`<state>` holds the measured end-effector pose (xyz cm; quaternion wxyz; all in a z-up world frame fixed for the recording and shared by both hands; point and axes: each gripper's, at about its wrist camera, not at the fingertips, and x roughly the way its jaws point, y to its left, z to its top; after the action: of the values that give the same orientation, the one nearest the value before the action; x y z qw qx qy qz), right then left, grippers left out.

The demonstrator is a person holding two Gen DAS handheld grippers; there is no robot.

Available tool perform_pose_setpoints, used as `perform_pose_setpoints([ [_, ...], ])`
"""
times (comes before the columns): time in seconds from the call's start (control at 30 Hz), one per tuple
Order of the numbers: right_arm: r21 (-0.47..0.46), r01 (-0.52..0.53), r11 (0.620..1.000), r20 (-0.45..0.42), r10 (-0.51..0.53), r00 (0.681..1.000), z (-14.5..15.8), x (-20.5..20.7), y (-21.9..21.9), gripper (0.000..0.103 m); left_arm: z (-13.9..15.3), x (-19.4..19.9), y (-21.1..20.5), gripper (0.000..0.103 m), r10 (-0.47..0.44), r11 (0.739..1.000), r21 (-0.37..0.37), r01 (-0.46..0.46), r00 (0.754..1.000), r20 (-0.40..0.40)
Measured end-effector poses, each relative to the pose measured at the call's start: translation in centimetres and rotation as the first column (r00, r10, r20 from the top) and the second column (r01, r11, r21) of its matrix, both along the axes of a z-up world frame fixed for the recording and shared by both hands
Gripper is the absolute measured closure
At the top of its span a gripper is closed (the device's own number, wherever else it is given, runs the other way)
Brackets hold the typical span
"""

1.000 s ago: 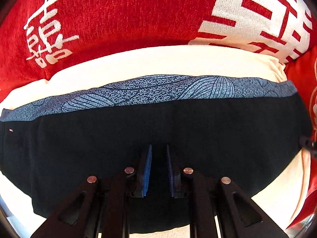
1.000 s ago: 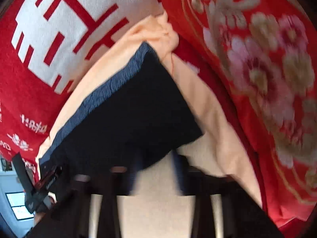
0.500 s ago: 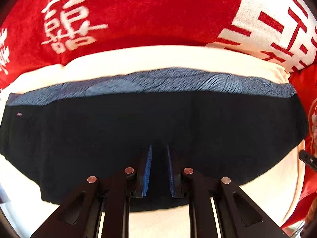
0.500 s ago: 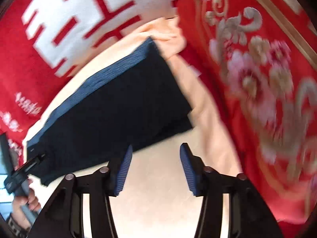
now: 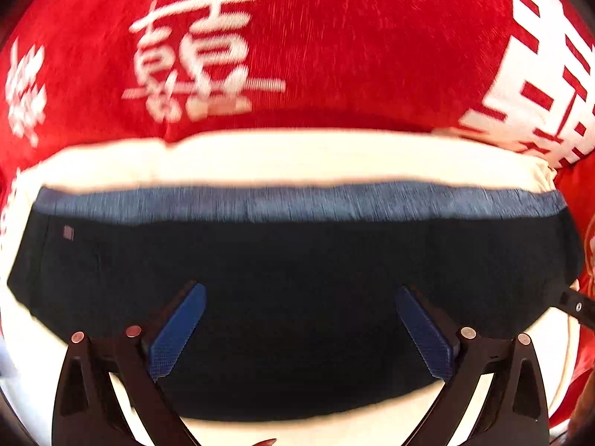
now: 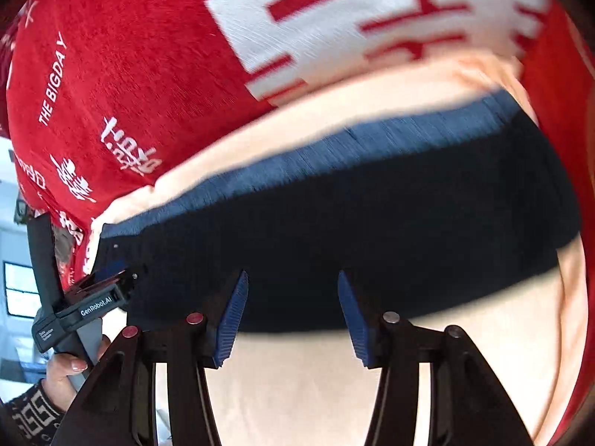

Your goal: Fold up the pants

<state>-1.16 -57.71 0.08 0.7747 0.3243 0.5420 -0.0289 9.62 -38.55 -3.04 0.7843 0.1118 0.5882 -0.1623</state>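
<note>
The dark navy pants (image 5: 297, 260) lie folded into a wide flat band on a cream cloth (image 5: 282, 156), with a lighter blue patterned strip along the far edge. My left gripper (image 5: 299, 293) is open wide and empty, its blue pads just above the pants' near half. In the right wrist view the pants (image 6: 372, 215) run across the middle. My right gripper (image 6: 292, 278) is open and empty at their near edge. The left gripper's body (image 6: 85, 304) shows at the pants' left end.
A red blanket (image 5: 334, 55) with white characters lies beyond the cream cloth and also shows in the right wrist view (image 6: 130, 74). A red flowered cover (image 6: 565, 74) borders the right side. Bare cream cloth (image 6: 316, 390) lies in front of the pants.
My left gripper has opened from shut on the pants' fabric to wide open, letting go. My right gripper has swung left to face the pants' near edge, still open.
</note>
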Motion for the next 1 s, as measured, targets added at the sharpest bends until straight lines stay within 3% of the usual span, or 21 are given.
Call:
perform_pose_setpoints([
  [0.03,-0.006,-0.005,1.0,0.0,0.005,1.0,-0.1,1.1,0.1,0.07,-0.3,1.3,-0.3,0.0,-0.005,1.0,0.0,0.005,1.0,0.0],
  [0.07,-0.026,-0.013,1.0,-0.006,0.013,1.0,-0.3,2.4,0.3,0.073,-0.7,2.4,-0.6,0.0,-0.002,1.0,-0.004,0.002,1.0,0.003],
  [0.2,-0.09,-0.036,0.995,-0.036,0.033,0.999,-2.3,6.8,1.3,0.073,-2.8,6.4,-2.1,0.0,-0.005,1.0,-0.02,0.006,1.0,0.01],
  [0.27,-0.135,-0.061,0.989,-0.08,0.05,0.996,-4.2,8.4,1.9,0.076,-4.6,7.5,-2.5,0.0,-0.015,0.999,0.029,0.014,1.0,0.008],
  [0.33,-0.232,-0.071,0.97,-0.074,0.056,0.996,-4.7,8.5,1.6,0.083,-6.7,8.1,-1.3,0.0,0.001,0.999,0.048,0.0,0.999,-0.034],
  [0.37,-0.283,-0.06,0.957,-0.087,0.037,0.995,-4.7,8.2,1.1,0.085,-6.8,8.1,-0.3,0.0,0.018,1.0,-0.01,-0.018,0.999,-0.032],
  [0.47,-0.325,0.025,0.945,-0.109,-0.064,0.992,-4.7,6.9,-1.6,0.085,-6.4,8.1,1.7,0.0,0.014,1.0,-0.019,-0.014,1.0,-0.011],
  [0.53,-0.286,0.085,0.955,-0.117,-0.123,0.985,-4.4,6.0,-3.3,0.085,-5.9,8.2,2.6,0.0,0.01,1.0,-0.017,-0.01,1.0,-0.016],
  [0.6,-0.247,0.129,0.96,-0.125,-0.164,0.979,-3.5,5.1,-3.9,0.079,-4.8,8.1,3.4,0.0,0.017,1.0,-0.009,-0.017,1.0,-0.02],
  [0.63,-0.195,0.14,0.971,-0.12,-0.165,0.979,-2.9,4.5,-3.7,0.07,-4.1,7.8,4.0,0.0,0.016,1.0,-0.015,-0.017,1.0,-0.017],
  [0.67,-0.116,0.144,0.983,-0.107,-0.156,0.982,-2.5,3.8,-3.1,0.059,-3.4,7.5,4.6,0.0,0.017,1.0,-0.022,-0.017,1.0,-0.015],
  [0.77,0.149,0.096,0.984,-0.072,-0.086,0.994,-1.6,1.5,1.4,0.054,-1.6,6.2,7.2,0.0,0.024,0.999,-0.024,-0.025,1.0,-0.008],
  [0.87,0.353,0.011,0.935,-0.046,0.006,0.999,-1.9,0.3,8.5,0.054,-0.8,5.5,11.0,0.0,0.053,0.999,0.007,-0.053,0.999,-0.012],
  [1.0,0.536,-0.019,0.844,-0.042,0.049,0.998,-4.3,0.5,18.0,0.054,-0.8,6.0,16.5,0.0,0.084,0.993,0.082,-0.084,0.996,0.007],
])
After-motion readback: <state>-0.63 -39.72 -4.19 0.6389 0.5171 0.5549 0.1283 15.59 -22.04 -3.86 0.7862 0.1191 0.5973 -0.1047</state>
